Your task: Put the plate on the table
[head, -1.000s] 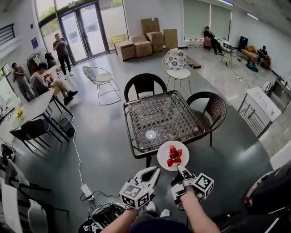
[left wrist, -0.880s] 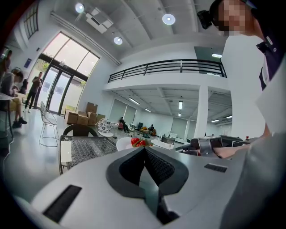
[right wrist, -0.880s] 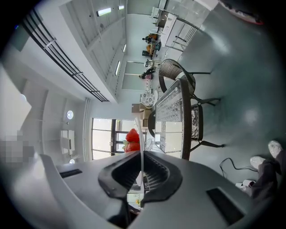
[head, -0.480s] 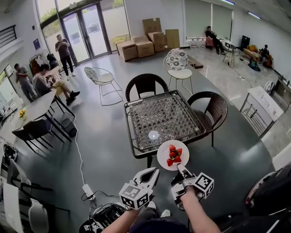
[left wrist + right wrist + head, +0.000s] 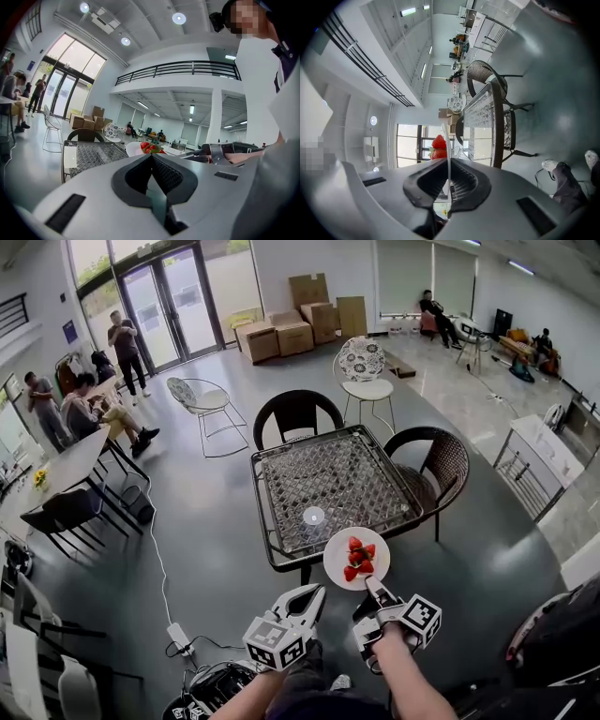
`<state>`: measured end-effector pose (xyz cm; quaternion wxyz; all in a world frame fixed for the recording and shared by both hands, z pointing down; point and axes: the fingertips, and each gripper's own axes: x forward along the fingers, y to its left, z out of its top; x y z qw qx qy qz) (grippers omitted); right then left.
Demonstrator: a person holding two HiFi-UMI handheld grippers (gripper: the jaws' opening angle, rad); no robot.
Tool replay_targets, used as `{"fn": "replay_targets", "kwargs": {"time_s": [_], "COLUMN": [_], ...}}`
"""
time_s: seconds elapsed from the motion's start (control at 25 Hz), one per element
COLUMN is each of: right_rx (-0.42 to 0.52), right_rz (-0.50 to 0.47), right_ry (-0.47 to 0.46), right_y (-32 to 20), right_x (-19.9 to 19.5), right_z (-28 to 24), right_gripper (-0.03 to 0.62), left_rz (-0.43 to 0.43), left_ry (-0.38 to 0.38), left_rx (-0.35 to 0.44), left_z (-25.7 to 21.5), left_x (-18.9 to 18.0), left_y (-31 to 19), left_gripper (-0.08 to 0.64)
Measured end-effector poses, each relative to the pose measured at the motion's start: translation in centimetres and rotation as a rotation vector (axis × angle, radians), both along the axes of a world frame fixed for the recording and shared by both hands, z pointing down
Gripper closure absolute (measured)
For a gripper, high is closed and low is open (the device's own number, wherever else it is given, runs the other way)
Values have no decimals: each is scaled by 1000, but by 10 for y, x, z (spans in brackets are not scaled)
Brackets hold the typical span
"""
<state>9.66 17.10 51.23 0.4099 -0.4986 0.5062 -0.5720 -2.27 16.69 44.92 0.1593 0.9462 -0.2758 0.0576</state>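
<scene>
A white plate [image 5: 356,559] with several red strawberries [image 5: 358,559] hangs over the near edge of the glass-topped square table [image 5: 328,479]. My right gripper [image 5: 374,590] is shut on the plate's near rim. In the right gripper view the plate [image 5: 449,154] shows edge-on as a thin white line between the jaws of that gripper [image 5: 449,182], with the strawberries [image 5: 438,145] beyond. My left gripper [image 5: 313,596] hovers to the left of the plate, below the table edge, shut and holding nothing. From the left gripper view [image 5: 152,159] the plate [image 5: 135,149] lies ahead.
A small round white object [image 5: 313,516] lies on the table near its front edge. Dark wicker chairs [image 5: 298,416] stand at the far and right sides [image 5: 439,465]. A cable and power strip [image 5: 178,632] lie on the floor at the left. People sit and stand far left.
Almost nothing: the head view has shifted slightly, and the plate stays held in the same place at the table's near edge.
</scene>
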Motion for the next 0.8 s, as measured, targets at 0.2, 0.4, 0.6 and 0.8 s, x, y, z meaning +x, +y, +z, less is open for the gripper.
{"fn": "replay_targets", "kwargs": {"time_s": [0.2, 0.4, 0.6, 0.8], "right_rx": [-7, -13, -28, -37], "right_rz": [4, -7, -9, -6], "right_ry": [7, 23, 13, 17], "right_y": [-29, -68, -111, -156], "right_x": [7, 10, 8, 10], "right_z": [3, 6, 13, 20], "right_gripper": [580, 580, 580, 580], "left_rz": [6, 5, 8, 26], "left_ry": [10, 17, 18, 13], "left_rx": [-11, -23, -41, -56], "left_z": [6, 12, 20, 27], "left_x": [6, 9, 8, 10], "left_y": [-31, -74, -122, -172], "left_gripper": [554, 554, 554, 554]}}
